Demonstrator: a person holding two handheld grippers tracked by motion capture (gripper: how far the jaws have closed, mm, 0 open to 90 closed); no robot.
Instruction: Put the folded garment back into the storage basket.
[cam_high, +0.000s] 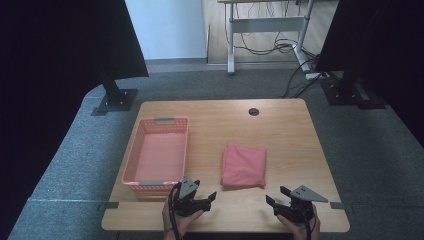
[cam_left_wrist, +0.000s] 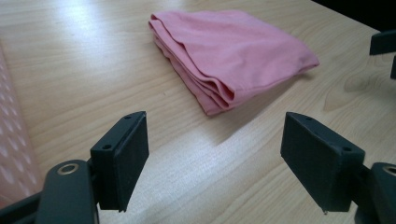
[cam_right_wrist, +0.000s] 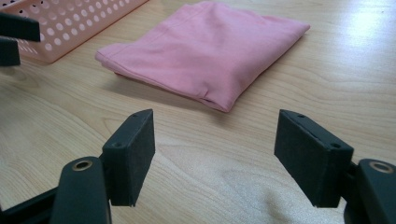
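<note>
A folded pink cloth (cam_high: 244, 165) lies flat on the wooden table (cam_high: 285, 130), right of centre. To its left stands an empty salmon-pink perforated basket (cam_high: 157, 155). My left gripper (cam_high: 207, 199) hovers open near the table's front edge, just in front of the basket's near corner. The right gripper (cam_high: 275, 197) is open too, in front of the cloth's right corner. In the left gripper view the cloth (cam_left_wrist: 231, 53) lies ahead beyond the open left gripper (cam_left_wrist: 217, 154). In the right gripper view the cloth (cam_right_wrist: 205, 49) and basket (cam_right_wrist: 65, 23) lie beyond the open right gripper (cam_right_wrist: 215, 154).
A round cable hole (cam_high: 254, 111) sits near the table's far edge. Black stand bases (cam_high: 116, 100) rest on the grey carpet at both far corners. Another desk's legs and cables (cam_high: 280, 45) are farther back.
</note>
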